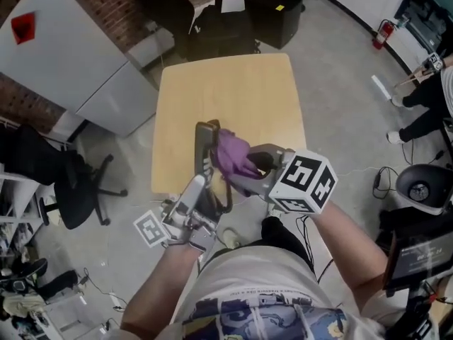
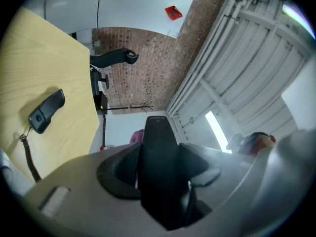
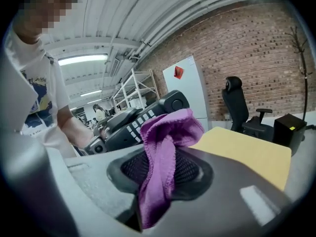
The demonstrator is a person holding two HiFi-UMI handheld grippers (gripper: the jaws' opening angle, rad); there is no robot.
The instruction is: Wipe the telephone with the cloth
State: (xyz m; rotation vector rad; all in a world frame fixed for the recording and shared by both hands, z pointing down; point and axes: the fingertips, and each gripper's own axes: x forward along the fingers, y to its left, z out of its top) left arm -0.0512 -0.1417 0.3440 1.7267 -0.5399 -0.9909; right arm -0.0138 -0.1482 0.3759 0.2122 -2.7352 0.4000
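Two tongs, both busy. Far left, the left tongs are clenched on the telephone, gripping its dark body and holding it tilted up above the near edge of the bench. Its handset lies apart on the bench by an edge, the cord trailing from it.

Moving right, the purple cloth sits bunched against the telephone's keypad side. Right again, the right tongs are grasping that cloth, a fold pinched between the pads.

We judge this to be the wiping step itself. To do it well, we'd want the left grip firm and steady while the right draws the cloth along the keys in long, light strokes. Cloth should lead, not the hard tips. Turning the body would offer fresh faces, and the handset looks to need its own pass.

Containers? We spot none on the bench. A black box stands on the floor past the far edge, contents unseen.
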